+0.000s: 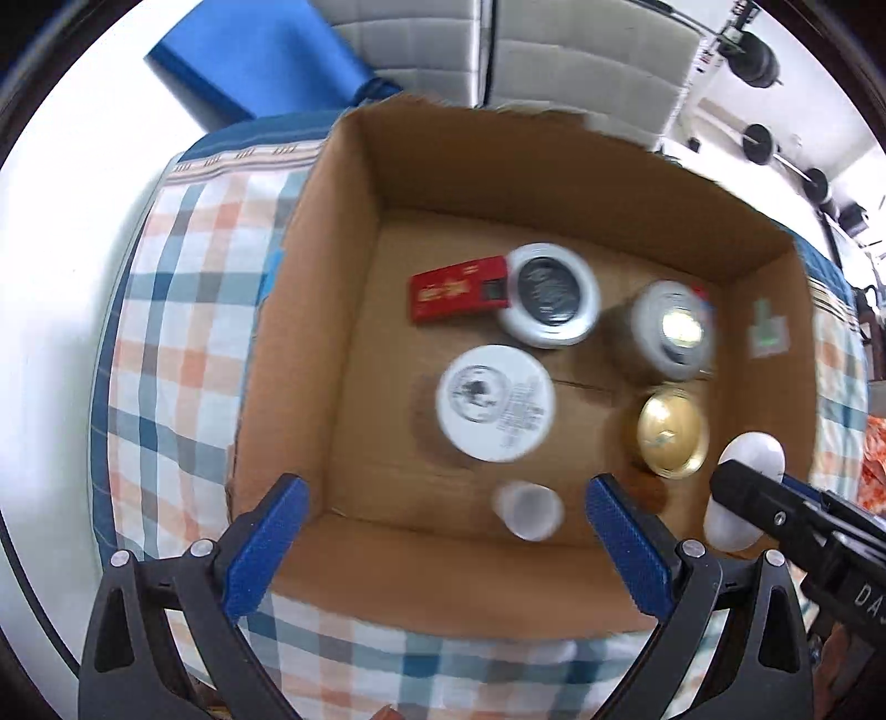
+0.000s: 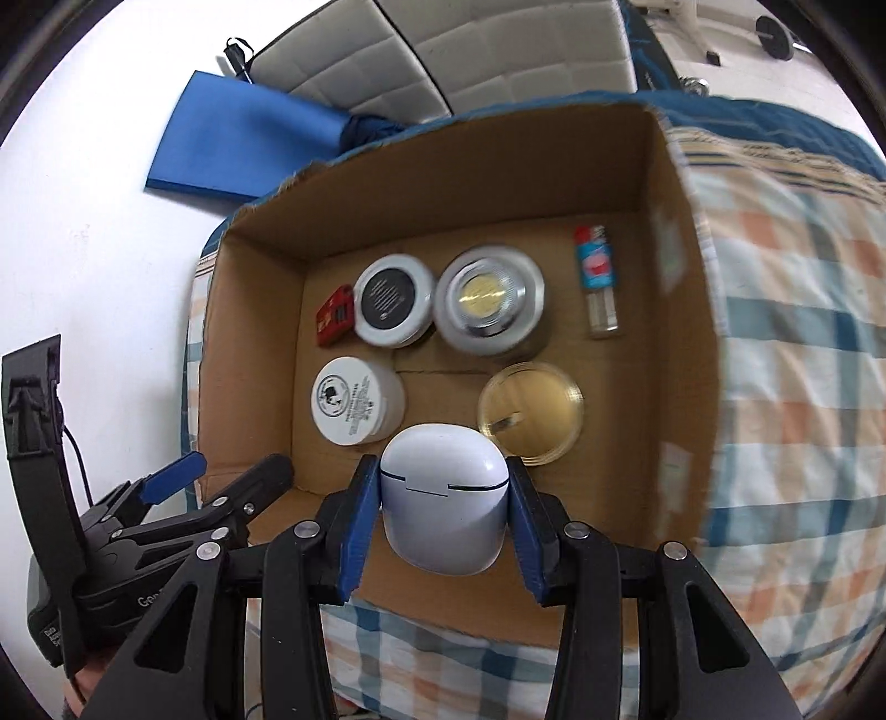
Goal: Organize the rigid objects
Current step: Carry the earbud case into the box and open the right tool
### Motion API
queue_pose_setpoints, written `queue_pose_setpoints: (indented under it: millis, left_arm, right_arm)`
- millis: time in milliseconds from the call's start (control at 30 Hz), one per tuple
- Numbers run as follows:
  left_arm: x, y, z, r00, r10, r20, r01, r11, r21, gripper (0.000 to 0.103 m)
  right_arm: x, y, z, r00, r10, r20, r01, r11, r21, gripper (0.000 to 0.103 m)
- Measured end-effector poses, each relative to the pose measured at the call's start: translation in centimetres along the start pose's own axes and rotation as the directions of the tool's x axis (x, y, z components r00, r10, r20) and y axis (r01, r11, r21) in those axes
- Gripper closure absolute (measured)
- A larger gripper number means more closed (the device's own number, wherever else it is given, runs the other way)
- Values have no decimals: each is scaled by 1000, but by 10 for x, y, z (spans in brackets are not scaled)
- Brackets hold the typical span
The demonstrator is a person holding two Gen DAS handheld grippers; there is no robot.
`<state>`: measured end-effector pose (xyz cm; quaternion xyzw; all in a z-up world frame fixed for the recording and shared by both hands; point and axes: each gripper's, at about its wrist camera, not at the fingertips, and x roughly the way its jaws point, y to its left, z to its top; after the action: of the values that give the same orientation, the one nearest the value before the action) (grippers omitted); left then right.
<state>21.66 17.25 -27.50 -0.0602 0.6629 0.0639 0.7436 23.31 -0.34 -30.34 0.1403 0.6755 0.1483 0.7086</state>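
Note:
A white earbud case (image 2: 446,509) sits between the blue pads of my right gripper (image 2: 443,515), which is shut on it just above the near wall of the cardboard box (image 2: 681,310). In the left wrist view the same case (image 1: 750,451) shows at the right edge behind a black finger (image 1: 758,495). My left gripper (image 1: 443,545) hangs open over the box's near-left corner with nothing between its pads. Inside the box are a red packet (image 1: 457,291), a black-lidded jar (image 1: 551,293), a silver-lidded jar (image 1: 673,329), a white printed jar (image 1: 495,410), a gold lid (image 1: 673,432), a small white cup (image 1: 529,509) and a blue-labelled vial (image 2: 598,282).
The box rests on a checked blue-and-orange cloth (image 1: 183,343). A blue mat (image 2: 243,144) and white padded panels (image 2: 498,50) lie beyond it. Dumbbells (image 1: 758,144) are on the floor at the far right. The left gripper (image 2: 221,479) shows at lower left in the right wrist view.

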Motion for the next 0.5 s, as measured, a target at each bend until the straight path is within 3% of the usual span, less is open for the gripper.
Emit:
queue_pose_setpoints:
  millis: [200,433,500]
  left_arm:
    - [25,8,7,999,26,-21,-26,1000,8,1]
    - [37,17,11,999,20,-33,-20,1000,4,1]
    - [36,17,9,999,22,-33,-22,1000,8,1]
  right_arm:
    - [44,7,7,999,17,-27,-17,999,27,56]
    - [65,1,13,999,25,-46,-22,998,55,56]
    - [65,1,14,999,4,-48,-1,998,57,49]
